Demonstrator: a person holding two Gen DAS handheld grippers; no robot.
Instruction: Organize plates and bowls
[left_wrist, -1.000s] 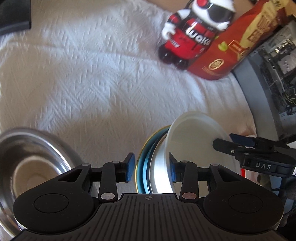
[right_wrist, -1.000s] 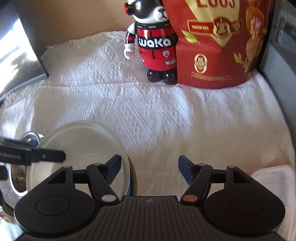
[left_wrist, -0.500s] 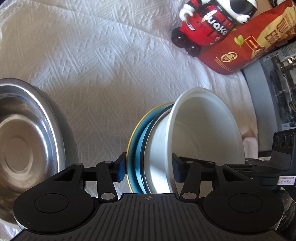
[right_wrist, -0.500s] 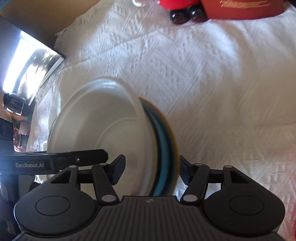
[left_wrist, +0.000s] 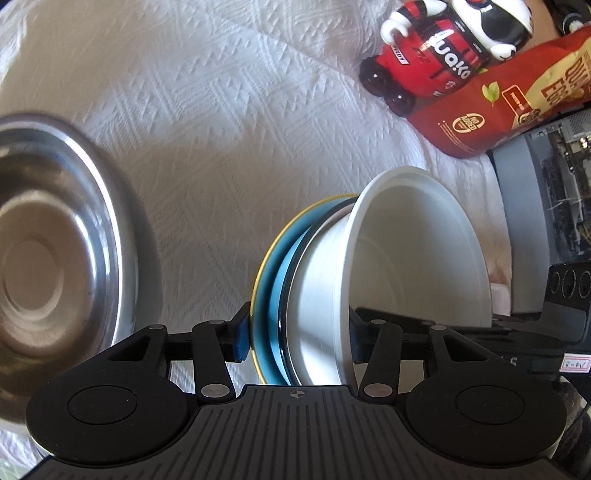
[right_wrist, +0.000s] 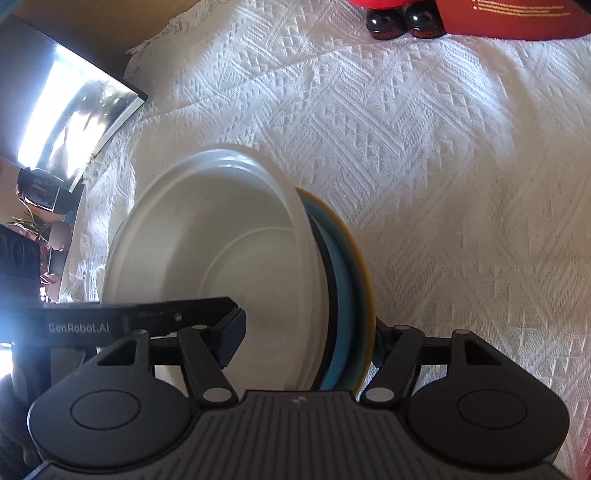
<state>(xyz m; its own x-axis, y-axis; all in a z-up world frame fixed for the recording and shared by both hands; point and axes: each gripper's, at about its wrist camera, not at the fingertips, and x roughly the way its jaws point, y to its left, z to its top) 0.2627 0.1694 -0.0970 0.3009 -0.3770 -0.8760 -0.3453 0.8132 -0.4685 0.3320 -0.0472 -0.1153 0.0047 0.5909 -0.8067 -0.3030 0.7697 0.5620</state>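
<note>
A stack of a white bowl (left_wrist: 417, 254), a steel bowl (left_wrist: 317, 332) and a blue plate with a yellow rim (left_wrist: 271, 284) is held on edge above the white cloth. My left gripper (left_wrist: 295, 338) is shut on the stack, one pad on the plate's back, one inside the white bowl. My right gripper (right_wrist: 308, 341) straddles the same stack from the other side; the white bowl (right_wrist: 221, 240) and the blue plate (right_wrist: 349, 295) sit between its fingers, which stand apart from them. A large steel bowl (left_wrist: 55, 266) lies at the left.
A red and white toy figure (left_wrist: 443, 48) and a red snack bag (left_wrist: 498, 110) stand at the back of the cloth. A grey machine (left_wrist: 543, 192) is at the right edge. A dark glossy panel (right_wrist: 70, 107) lies at the left in the right wrist view.
The stack has been tilted up and lifted in my left gripper. My right gripper has moved in from the right and now straddles it. The steel bowl at the left looms larger.
</note>
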